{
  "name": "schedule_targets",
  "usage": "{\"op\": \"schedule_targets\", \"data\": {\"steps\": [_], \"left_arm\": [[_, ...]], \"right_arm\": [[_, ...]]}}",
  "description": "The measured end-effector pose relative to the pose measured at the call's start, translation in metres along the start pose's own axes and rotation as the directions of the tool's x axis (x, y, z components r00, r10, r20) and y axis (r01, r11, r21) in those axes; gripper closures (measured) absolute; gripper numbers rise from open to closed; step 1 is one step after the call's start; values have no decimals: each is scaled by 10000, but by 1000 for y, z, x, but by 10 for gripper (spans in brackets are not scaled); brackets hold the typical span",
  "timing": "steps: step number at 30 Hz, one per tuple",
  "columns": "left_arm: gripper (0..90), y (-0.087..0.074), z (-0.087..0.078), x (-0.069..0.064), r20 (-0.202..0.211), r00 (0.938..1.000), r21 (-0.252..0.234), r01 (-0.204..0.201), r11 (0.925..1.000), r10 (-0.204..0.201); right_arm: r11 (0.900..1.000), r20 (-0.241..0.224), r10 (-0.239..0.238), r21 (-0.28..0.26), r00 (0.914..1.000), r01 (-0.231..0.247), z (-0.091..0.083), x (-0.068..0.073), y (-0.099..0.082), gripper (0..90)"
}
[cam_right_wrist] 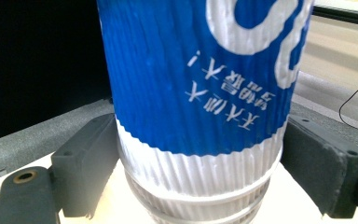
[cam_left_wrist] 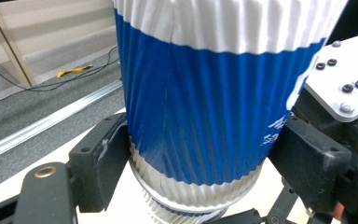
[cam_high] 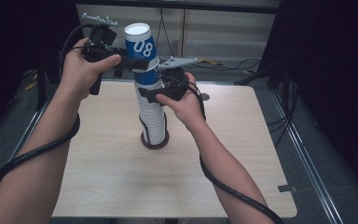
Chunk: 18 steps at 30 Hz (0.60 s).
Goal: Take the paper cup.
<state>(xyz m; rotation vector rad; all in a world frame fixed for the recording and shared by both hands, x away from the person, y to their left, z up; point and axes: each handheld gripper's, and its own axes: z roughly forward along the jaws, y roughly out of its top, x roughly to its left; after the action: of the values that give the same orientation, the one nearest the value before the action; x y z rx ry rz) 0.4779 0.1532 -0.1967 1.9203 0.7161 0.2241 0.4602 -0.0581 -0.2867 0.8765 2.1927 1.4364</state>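
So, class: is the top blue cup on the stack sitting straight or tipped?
Tipped. In the high view the top blue cup leans left off the line of the white stack, held by the left gripper.

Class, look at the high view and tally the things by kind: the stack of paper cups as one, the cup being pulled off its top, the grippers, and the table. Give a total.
Stack of nested paper cups: 1
Blue and white cup marked 08: 1
Grippers, left gripper and right gripper: 2
Wooden table: 1
Total: 5
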Motion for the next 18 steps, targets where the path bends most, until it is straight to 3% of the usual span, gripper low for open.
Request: {"op": "schedule_targets", "data": {"steps": [18], "left_arm": [[220,1,-4,0,-1,10000,-178,-13,9998,13]], "right_arm": [[9999,30,-155,34,9999,154,0,0,0,137]]}}
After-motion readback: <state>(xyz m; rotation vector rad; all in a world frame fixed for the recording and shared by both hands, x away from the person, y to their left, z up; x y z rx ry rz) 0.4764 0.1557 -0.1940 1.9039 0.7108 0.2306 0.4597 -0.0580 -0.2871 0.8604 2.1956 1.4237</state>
